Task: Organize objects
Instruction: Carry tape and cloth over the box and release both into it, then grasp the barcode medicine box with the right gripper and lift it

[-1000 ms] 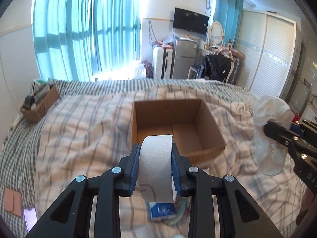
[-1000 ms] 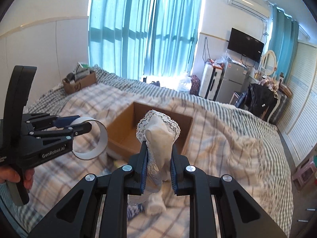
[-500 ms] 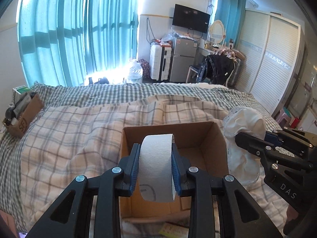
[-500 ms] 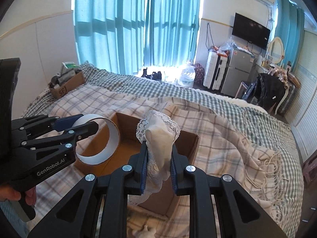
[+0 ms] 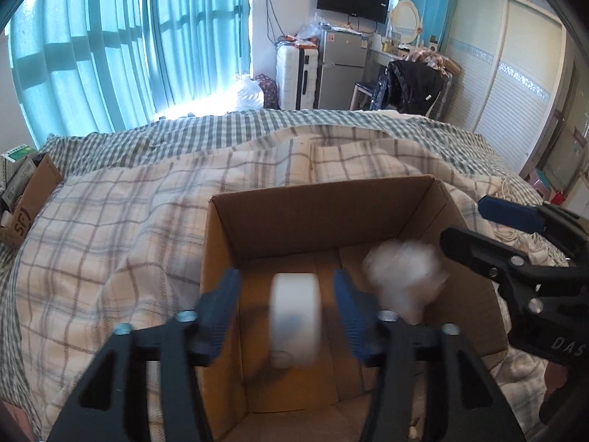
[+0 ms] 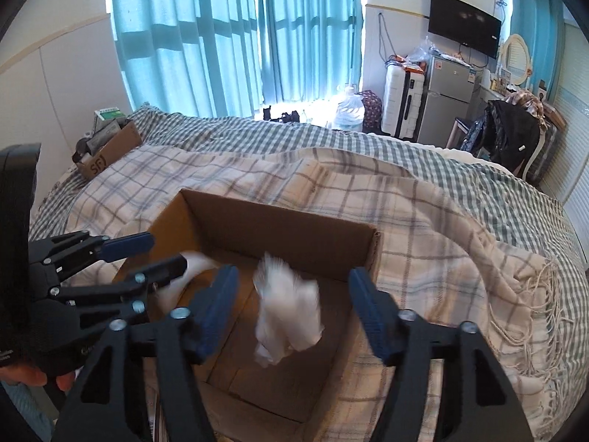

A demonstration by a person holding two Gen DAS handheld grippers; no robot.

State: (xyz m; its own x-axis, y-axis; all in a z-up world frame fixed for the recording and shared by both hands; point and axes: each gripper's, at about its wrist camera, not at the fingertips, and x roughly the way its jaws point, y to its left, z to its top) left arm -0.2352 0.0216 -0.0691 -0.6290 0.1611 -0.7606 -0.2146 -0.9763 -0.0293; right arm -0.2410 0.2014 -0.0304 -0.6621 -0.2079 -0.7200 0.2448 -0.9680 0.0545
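Over the open cardboard box point(image 5: 320, 193) my left gripper point(image 5: 287, 293) has its jaws opening. The white tape roll point(image 5: 294, 322) is blurred between them, touching neither pad, inside the box. My right gripper point(image 6: 294, 296) is also opening above the same box point(image 6: 279, 211). The white lace cloth point(image 6: 287, 313) is blurred and loose between its pads. In the left wrist view the cloth point(image 5: 405, 280) is inside the box's right side, with the right gripper point(image 5: 471, 223) above that edge. The right wrist view has the left gripper point(image 6: 163, 254) at the box's left wall, with the tape roll point(image 6: 195, 267) partly hidden.
The box sits on a plaid blanket point(image 5: 121, 243) on a checked bed. A smaller cardboard box point(image 6: 106, 153) of odds and ends stands at the bed's far left corner. A suitcase point(image 6: 399, 105) and fridge point(image 6: 447, 101) stand beyond the bed. A hand point(image 6: 33, 374) holds the left gripper.
Both grippers moved forward and down over the box. Both went from shut to open, letting go of the tape roll and the lace cloth, which now drop into the box.
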